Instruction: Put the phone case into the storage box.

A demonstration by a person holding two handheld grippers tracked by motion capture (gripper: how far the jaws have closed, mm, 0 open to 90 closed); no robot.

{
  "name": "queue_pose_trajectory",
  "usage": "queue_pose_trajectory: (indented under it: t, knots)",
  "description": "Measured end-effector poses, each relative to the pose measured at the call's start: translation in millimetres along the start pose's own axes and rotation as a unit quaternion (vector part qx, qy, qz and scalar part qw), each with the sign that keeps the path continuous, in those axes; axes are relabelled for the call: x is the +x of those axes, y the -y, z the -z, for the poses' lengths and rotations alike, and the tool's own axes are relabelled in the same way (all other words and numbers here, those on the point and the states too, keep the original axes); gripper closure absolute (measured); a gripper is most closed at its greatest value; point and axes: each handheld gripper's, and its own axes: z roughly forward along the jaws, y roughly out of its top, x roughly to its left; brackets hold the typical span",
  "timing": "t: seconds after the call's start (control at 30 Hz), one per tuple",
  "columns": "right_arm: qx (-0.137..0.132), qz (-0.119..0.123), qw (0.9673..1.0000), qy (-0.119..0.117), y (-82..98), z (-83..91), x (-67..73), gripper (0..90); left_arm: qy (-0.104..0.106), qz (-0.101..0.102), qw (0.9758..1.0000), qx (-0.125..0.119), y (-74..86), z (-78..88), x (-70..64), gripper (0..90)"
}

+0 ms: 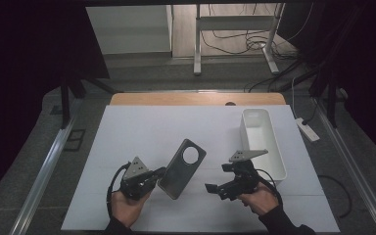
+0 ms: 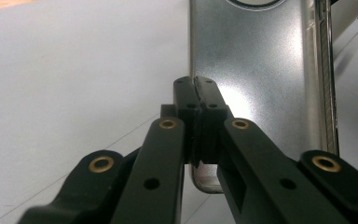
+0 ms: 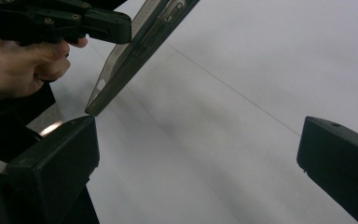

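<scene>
1. White sheet-covered table [image 1: 142, 132]; white rectangular plastic bin [image 1: 262, 139] at far right.
2. Grey translucent phone case with round camera hole [image 1: 181, 168] held tilted above sheet, mid-table.
3. Left gripper [image 1: 159, 172]: jaws clamped on case's edge.
4. Right gripper [image 1: 214, 190]: jaws wide, nothing between, near case.

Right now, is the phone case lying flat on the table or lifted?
Lifted. The left gripper is shut on one edge of the phone case, and the right gripper view shows it tilted, its lower corner clear of the table.

phone case [image 1: 181, 168] | grey, translucent, 1 round camera hole near its far end | tilted, lifted off my desk [image 1: 142, 132] | near edge pinched in my left jaws
</scene>
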Motion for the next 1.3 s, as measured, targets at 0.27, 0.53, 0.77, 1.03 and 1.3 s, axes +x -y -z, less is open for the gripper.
queue_pose_trajectory:
  t: [0.27, 0.53, 0.77, 1.03, 1.3]
  knots:
    - [0.004, -0.004, 0.9999, -0.012, -6.5, -12.9, 4.9, 0.0, 0.005, 0.002, 1.0, 0.0, -1.0, -2.5, -1.4, 89.0]
    - [0.011, -0.012, 0.9998, -0.011, -14.7, -26.5, 12.7, 0.0, 0.008, 0.001, 1.0, 0.003, -1.2, -4.3, -4.0, 89.0]
    - [0.005, -0.041, 0.9986, -0.033, -21.4, -38.1, 13.6, 0.0, 0.009, 0.002, 1.0, 0.003, -1.0, -4.1, -4.3, 89.0]
    - [0.007, -0.038, 0.9988, -0.03, -26.3, -50.7, 17.8, 0.4, 0.01, 0.002, 0.9999, 0.003, -1.2, -4.8, -5.1, 89.0]
    - [-0.003, -0.061, 0.9973, -0.041, -28.0, -56.6, 15.9, 22.9, 0.009, 0.002, 1.0, 0.001, -1.4, -3.8, -5.0, 89.0]
